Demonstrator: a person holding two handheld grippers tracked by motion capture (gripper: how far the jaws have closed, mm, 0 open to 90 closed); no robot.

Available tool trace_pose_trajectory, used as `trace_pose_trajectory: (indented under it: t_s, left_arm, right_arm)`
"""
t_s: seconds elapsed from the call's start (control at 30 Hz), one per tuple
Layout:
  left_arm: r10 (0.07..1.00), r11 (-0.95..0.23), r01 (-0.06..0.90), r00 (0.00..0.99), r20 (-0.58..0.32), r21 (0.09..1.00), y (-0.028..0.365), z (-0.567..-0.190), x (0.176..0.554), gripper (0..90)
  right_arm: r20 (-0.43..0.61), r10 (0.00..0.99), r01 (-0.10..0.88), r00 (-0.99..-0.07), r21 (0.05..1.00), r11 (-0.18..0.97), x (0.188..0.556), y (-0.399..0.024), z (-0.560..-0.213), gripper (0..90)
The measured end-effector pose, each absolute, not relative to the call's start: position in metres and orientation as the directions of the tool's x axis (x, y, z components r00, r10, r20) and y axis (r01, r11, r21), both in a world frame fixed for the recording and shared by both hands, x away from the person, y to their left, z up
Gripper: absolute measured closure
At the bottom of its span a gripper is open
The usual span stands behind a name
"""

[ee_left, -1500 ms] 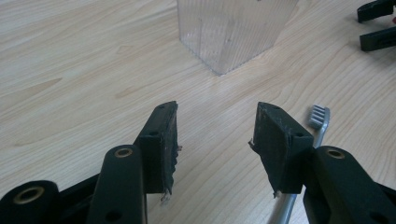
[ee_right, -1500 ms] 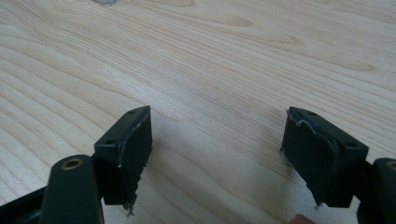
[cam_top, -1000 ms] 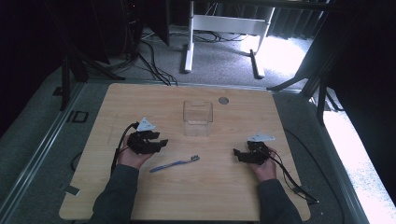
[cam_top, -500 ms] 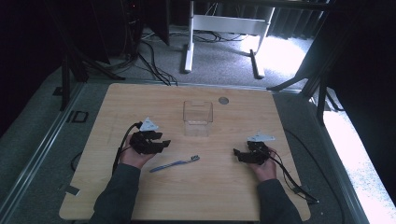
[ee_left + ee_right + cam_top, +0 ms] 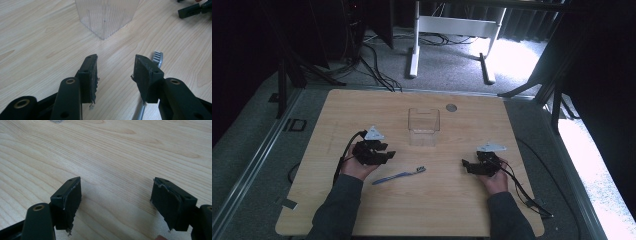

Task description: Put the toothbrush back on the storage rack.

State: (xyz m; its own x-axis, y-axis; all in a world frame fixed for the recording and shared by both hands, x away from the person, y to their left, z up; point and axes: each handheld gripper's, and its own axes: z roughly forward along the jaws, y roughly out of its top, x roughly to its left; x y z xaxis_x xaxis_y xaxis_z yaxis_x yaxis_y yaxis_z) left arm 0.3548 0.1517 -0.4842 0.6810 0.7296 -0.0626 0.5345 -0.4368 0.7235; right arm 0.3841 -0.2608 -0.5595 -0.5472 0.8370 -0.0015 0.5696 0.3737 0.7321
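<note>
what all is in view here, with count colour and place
toothbrush: 1, blue handle with pale bristles, flat on the table between the two grippers, nearer the left one
box: 1, clear plastic, open top, upright at mid table beyond the toothbrush
disc: 1, grey, small and round, near the far edge of the table
table: 1, light wood, under everything
stand: 1, white legs, on the grey floor beyond the table
cables: several, black, on the floor at the far left
left gripper: 1, black, jaws apart and just been closing, nothing between them, toothbrush head beside the right jaw
right gripper: 1, black, jaws wide apart over bare wood
sleeves: 2, dark grey, at the near edge
</note>
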Motion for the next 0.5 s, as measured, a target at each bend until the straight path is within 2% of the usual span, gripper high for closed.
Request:
trace_pose_trajectory:
  t_s: [0.5]
  left_arm:
    - [0.698,-0.478,0.523,0.714,-0.057,0.705,0.1484,-0.4839,0.3537,55.4]
  right_arm:
    - [-0.002,0.837,0.569,-0.548,0.732,0.374,0.3841,-0.2608,-0.5595,23.9]
